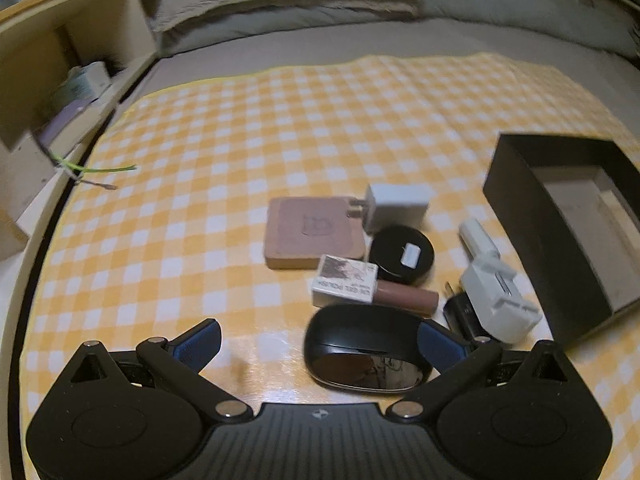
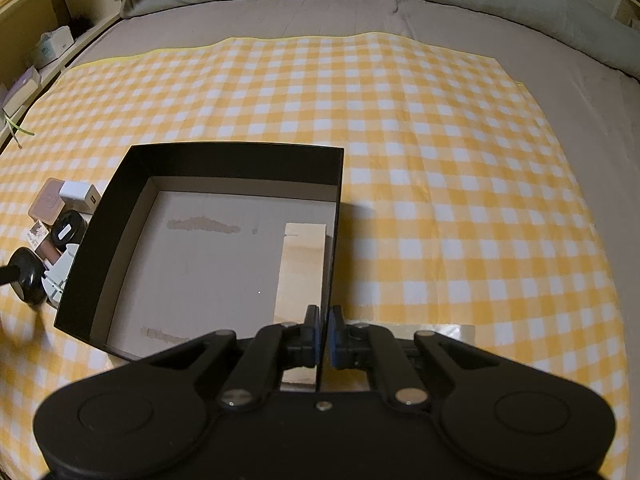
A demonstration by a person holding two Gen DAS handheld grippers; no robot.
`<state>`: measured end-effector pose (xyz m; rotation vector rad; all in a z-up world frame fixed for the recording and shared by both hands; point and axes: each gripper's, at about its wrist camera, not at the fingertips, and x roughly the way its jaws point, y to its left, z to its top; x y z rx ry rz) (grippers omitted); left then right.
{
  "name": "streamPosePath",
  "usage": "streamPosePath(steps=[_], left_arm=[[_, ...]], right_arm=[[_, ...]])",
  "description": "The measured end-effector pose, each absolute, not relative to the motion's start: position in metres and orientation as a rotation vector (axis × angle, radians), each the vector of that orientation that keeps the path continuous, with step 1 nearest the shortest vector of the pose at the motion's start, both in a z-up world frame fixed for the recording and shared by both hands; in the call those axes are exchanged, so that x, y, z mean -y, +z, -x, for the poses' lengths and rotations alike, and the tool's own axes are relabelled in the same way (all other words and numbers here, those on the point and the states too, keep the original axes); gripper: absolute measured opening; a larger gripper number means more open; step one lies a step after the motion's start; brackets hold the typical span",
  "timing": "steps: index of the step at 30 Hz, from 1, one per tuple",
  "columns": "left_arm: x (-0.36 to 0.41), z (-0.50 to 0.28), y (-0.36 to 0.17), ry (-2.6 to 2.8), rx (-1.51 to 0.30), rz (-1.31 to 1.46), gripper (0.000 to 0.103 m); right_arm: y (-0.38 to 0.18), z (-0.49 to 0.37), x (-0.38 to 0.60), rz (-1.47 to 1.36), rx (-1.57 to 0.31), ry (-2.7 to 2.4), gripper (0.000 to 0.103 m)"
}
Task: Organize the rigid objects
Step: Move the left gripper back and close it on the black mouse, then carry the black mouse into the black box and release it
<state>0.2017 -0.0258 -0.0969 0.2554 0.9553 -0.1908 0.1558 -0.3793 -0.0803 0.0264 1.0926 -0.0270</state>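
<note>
- The left gripper [image 1: 320, 340] stands wide open above the yellow-and-white checked cloth [image 1: 224, 144]; nothing is pinched between its blue pads.
- A black computer mouse [image 1: 360, 348] lies just in front of it, close against the right-hand finger [image 1: 440, 346], with bare cloth between the mouse and the other finger.
- Beyond the mouse sits a tight cluster: a pink flat case [image 1: 312, 232], a white charger [image 1: 396, 206] touching its far right corner, a round black jar [image 1: 400, 254], and a nail polish box [image 1: 344, 282] with a pinkish tube [image 1: 408, 298] beside it.
- A white plug adapter [image 1: 492, 280] lies to the right of the jar, partly over a small black plug [image 1: 460, 312].
- The open black box [image 2: 236, 160] stands just right of the cluster; a pale wooden block [image 2: 304, 264] lies inside against its right wall.
- The right gripper [image 2: 323, 334] is closed on the thin right wall of the box, one pad inside and one outside.
</note>
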Motion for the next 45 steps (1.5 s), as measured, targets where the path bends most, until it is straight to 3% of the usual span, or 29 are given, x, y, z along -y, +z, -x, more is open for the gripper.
streamPosePath(steps=[12,21,37,45], left_arm=[[0.045,-0.212,-0.118,-0.289,-1.004,-0.311,0.100],[0.045,-0.220,-0.128,-0.298,-1.082,-0.288,0.081],[0.035,-0.210,-0.117,-0.265,-1.108,-0.184,0.081],[0.017,-0.211,-0.075,-0.190,-1.020,-0.022,0.081]], right_arm=[[-0.081,-0.154,0.377,-0.024,-1.093,-0.023,0.006],[-0.083,-0.155,0.375,-0.015,-1.103,-0.019,0.006],[-0.084,-0.156,0.372,0.014,-1.124,-0.011,0.006],[-0.082,-0.155,0.373,0.015,-1.121,-0.012,0.006]])
